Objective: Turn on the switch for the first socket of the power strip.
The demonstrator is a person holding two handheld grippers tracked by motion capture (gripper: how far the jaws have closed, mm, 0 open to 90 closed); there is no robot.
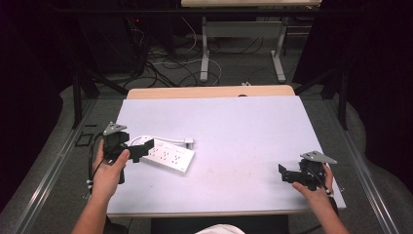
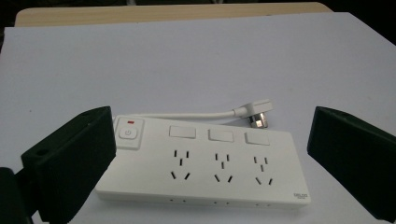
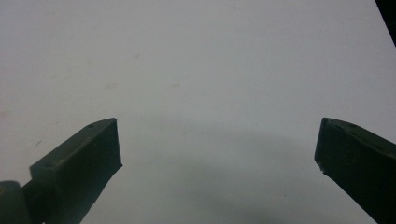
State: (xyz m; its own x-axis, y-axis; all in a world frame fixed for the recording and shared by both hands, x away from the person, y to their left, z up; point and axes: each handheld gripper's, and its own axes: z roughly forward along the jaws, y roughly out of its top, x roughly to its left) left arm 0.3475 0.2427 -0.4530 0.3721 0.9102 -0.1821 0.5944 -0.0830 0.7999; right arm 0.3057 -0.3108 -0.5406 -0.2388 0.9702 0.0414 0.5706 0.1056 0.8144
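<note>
A white power strip [image 1: 169,156] lies flat on the left half of the white table [image 1: 234,126]. In the left gripper view the power strip [image 2: 210,170] shows three socket groups, three blank buttons and a red-lit switch [image 2: 128,133] at its left end. Its short white cord curls behind it to a plug [image 2: 254,114] lying on the table. My left gripper [image 1: 141,148] is open, jaws wide, right at the strip's left end; the left gripper [image 2: 210,135] frames the strip without gripping it. My right gripper [image 1: 285,174] is open and empty near the front right edge, and the right gripper [image 3: 217,135] faces bare table.
A wooden tabletop edge [image 1: 209,91] shows behind the white sheet. Beyond it, cables [image 1: 160,63] litter the floor around another desk's metal legs [image 1: 204,53]. A dark frame post [image 1: 77,97] stands at the left. The table's right corner [image 3: 385,18] drops into darkness.
</note>
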